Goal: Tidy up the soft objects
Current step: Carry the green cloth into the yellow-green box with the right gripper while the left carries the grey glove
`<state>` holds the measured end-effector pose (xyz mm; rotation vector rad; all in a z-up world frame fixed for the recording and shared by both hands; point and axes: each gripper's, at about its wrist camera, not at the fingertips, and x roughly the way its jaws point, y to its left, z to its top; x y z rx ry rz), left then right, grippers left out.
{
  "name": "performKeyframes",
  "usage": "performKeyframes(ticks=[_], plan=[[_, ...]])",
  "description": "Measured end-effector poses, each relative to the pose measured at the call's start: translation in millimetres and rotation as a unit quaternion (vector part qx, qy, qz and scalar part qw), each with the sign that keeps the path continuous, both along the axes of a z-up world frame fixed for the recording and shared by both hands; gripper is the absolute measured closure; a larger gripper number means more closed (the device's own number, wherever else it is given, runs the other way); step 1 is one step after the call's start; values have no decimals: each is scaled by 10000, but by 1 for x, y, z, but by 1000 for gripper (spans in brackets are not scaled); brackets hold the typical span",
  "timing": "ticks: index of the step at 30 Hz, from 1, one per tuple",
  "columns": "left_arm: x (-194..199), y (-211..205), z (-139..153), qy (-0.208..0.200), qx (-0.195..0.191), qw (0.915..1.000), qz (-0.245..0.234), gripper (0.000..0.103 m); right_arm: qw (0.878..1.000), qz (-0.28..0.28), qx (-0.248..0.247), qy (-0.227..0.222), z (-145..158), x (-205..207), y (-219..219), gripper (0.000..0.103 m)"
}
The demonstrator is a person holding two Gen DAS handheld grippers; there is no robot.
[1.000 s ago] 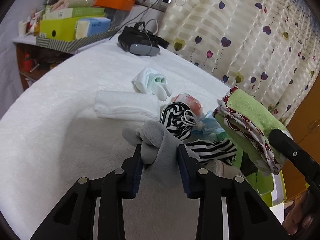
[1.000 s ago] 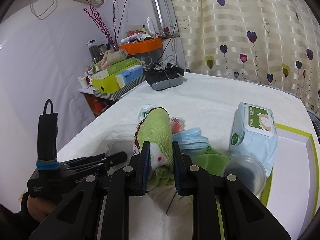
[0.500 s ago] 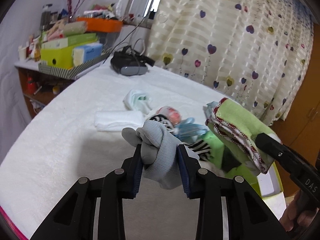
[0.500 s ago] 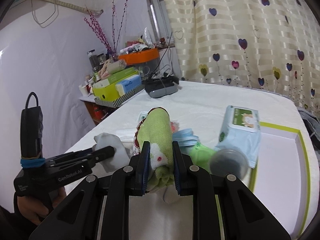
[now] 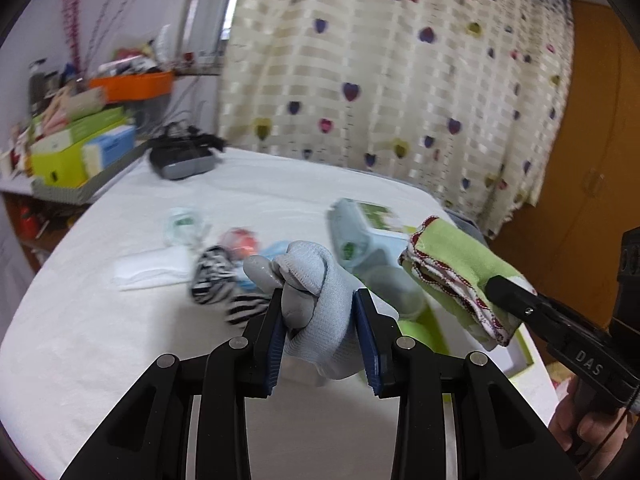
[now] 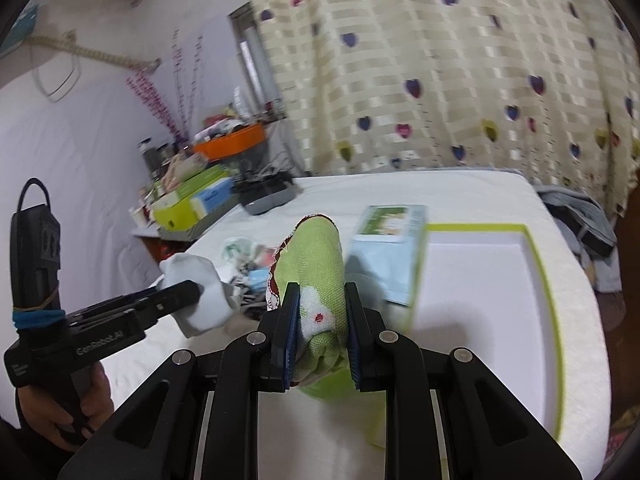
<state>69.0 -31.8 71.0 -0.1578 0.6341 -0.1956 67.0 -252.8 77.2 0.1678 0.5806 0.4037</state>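
Grey glove (image 5: 316, 300) sits bunched between the pads of the left gripper (image 5: 320, 332), whose jaws pinch it around the cuff end so that the finger part bulges forward past the tips. Held this way, the glove's long axis runs roughly along the gripper's fingers, pointing away from the holder toward the clutter on the bed, and it hangs above the white bedcover (image 5: 100, 340) rather than resting on it. The grip looks chosen to keep the limp fabric gathered for carrying.

Beside it, the right gripper (image 6: 318, 336) is pressed onto a folded green cloth (image 6: 316, 272) with red-stitched edging; the cloth stands out ahead of the jaws, its long axis also along the fingers and tilted a little upward, the folded end leading. In the left view the same cloth (image 5: 460, 276) projects leftward toward the glove, near it but apart.

Below and ahead lie the remaining soft things: a striped sock (image 5: 212, 276), a folded white towel (image 5: 152, 272) and a blue face mask (image 5: 276, 250), all blurred. A wipes pack (image 6: 386, 252) rests at the corner of the green-rimmed tray (image 6: 536, 264), which is probably where both held pieces are headed.
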Motion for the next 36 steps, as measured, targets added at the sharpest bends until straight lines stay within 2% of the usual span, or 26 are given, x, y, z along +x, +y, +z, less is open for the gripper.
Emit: performKeyframes(ticks=[7,15,20,25,26,27,28,31,36], plan=[[7,-59,0,-1,135,9978,-650,71,9985,-523,90,148,-13,-1,-49,81],[20,-125,-17,236,296,9889,-1438,71,9936,-1017,-55,479,-37,6,-88,81],[32,-151,-33,453,366,9817,-1815,70,9917,-1097,-90,668,-48,14,-102,81],[46,-166,-51,689,457,9766,-1987,68,9920,-1025,-297,674,-54,20,-102,74],[47,-167,-52,705,462,9759,-2012,67,9922,-1022,-347,623,-53,20,-102,70],[48,-168,-53,714,459,9753,-2037,67,9923,-1028,-410,549,-50,18,-102,58],[49,-169,-53,714,448,9749,-2061,66,9925,-1024,-443,497,-49,16,-101,52],[52,-170,-53,654,464,9751,-2066,63,9923,-1037,-496,451,-46,16,-103,52],[52,-164,-53,661,380,9762,-2030,62,9907,-1125,-568,505,-43,14,-105,52]])
